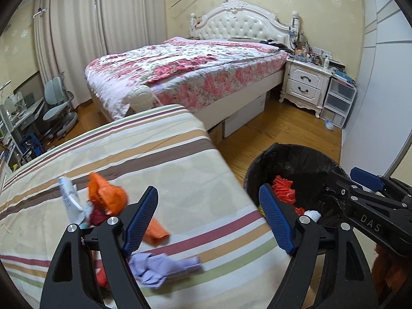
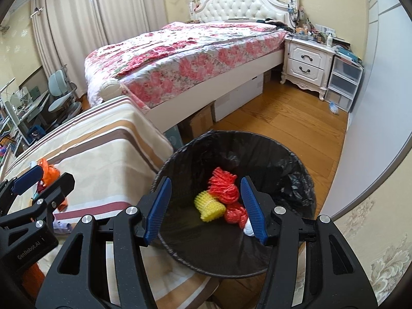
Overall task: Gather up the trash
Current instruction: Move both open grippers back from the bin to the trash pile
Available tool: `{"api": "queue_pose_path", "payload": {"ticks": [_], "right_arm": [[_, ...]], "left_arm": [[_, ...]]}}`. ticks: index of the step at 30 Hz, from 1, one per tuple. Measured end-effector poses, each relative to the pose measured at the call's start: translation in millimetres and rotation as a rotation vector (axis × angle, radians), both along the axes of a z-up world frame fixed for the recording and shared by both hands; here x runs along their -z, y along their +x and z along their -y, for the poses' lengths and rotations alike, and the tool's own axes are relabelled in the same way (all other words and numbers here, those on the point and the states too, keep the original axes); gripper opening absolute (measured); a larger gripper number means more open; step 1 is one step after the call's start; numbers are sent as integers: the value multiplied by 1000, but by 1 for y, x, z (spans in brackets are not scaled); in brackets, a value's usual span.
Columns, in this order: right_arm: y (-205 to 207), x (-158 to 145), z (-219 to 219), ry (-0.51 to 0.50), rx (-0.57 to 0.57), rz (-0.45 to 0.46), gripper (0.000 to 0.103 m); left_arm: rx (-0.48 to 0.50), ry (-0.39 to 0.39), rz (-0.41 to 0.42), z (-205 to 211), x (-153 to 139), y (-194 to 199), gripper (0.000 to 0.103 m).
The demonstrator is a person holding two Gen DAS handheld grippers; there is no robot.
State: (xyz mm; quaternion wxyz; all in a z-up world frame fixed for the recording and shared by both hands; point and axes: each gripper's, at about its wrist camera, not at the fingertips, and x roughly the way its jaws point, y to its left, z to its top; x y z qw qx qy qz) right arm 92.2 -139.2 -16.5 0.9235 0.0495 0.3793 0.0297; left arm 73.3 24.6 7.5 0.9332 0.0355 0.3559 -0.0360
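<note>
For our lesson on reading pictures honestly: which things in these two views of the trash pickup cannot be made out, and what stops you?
- Orange scrap, left wrist view: blurred; its material is unclear.
- Purple scrap, left wrist view: partly behind the left gripper.
- White scrap in the bin, right wrist view: mostly behind a finger of the right gripper.
- Items on the nightstand: too small.

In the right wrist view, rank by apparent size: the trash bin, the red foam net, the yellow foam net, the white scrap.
1. trash bin
2. red foam net
3. yellow foam net
4. white scrap, partly hidden behind the right gripper's finger, so unsure.
</note>
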Motion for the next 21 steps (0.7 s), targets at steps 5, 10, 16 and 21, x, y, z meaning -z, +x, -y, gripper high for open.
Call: {"api": "queue_pose_path", "payload": {"ticks": [5,10,16,21], "right_arm": [[-5,1,-26,1,-57,-5,55],[-10,3,-53,2,-113,-12,55],[-11,8,-85,-1,-183,-37,55],[-12,13,-109,-19,-233,-58,55]], "left_arm": [[-66,10,9,-33,-3,-15,78],[-132,16,4,-66,-1,-27,78],[-215,20,-12,-105,5,-44,78],[-272,19,-22,-132,9,-54,78]]}}
